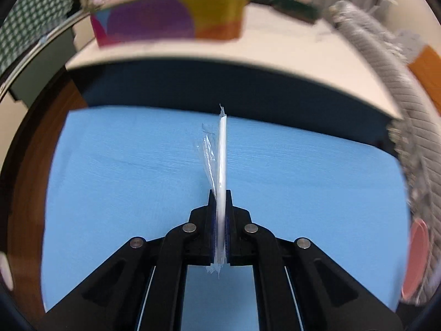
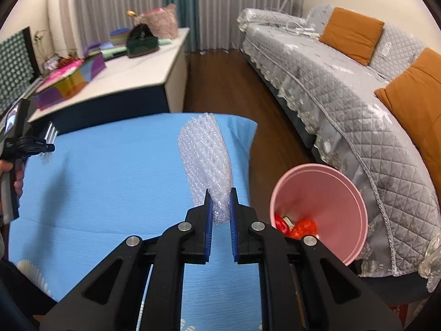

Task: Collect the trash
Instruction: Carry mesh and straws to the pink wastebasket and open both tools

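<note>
Straw (image 1: 222,160) in its clear wrapper was pinched between the pads of my left gripper (image 1: 220,193), sticking out past the fingertips over the blue tablecloth (image 1: 110,179). My right gripper (image 2: 219,191) was clamped on a sheet of bubble wrap (image 2: 205,160), which stood up from the jaws above that same cloth. Just beside the table's right edge sat the pink bin (image 2: 317,193), with red and orange trash (image 2: 297,226) lying at its bottom. Behind it ran the grey quilted sofa (image 2: 344,96).
</note>
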The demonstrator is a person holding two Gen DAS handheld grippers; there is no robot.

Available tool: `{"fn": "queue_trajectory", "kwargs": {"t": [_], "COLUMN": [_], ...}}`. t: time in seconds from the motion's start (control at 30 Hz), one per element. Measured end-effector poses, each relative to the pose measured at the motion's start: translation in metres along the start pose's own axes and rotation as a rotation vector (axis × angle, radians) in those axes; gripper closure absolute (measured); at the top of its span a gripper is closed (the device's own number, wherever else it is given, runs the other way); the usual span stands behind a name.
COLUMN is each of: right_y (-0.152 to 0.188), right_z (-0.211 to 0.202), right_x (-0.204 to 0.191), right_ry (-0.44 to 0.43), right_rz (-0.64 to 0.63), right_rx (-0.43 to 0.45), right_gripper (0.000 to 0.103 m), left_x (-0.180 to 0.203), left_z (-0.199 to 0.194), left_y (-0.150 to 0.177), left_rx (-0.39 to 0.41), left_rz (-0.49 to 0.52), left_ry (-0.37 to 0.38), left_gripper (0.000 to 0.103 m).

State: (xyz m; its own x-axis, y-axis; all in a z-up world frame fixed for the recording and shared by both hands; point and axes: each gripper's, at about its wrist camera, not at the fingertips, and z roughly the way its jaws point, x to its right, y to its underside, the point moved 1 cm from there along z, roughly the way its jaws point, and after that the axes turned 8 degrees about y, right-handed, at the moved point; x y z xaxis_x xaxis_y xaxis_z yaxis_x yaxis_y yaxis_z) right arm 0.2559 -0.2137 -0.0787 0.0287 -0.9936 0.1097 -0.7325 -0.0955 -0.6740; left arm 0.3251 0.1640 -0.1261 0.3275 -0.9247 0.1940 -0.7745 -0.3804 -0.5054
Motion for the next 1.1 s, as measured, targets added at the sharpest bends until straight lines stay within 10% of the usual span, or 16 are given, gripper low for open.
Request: {"fn": "queue_trajectory", "kwargs": {"t": [0.43, 1.1], "right_y": [0.048, 0.104], "right_z": [-0.079, -0.096], "right_x": [-0.039, -0.063], "right_ry": [-0.14, -0.176], "right_rz": [-0.054, -0.137], "right_rx": [0.073, 0.062], "right_gripper": [0.091, 0.091], "left_x": [0.044, 0.059], "left_z": [-0.159, -0.165], "left_y": [0.135, 0.226], "left_rx": [0.077, 0.025], "left_rz": [0.223, 0.255], "left_ry": [0.192, 0.196], "left_gripper": [0.098, 0.098]}}
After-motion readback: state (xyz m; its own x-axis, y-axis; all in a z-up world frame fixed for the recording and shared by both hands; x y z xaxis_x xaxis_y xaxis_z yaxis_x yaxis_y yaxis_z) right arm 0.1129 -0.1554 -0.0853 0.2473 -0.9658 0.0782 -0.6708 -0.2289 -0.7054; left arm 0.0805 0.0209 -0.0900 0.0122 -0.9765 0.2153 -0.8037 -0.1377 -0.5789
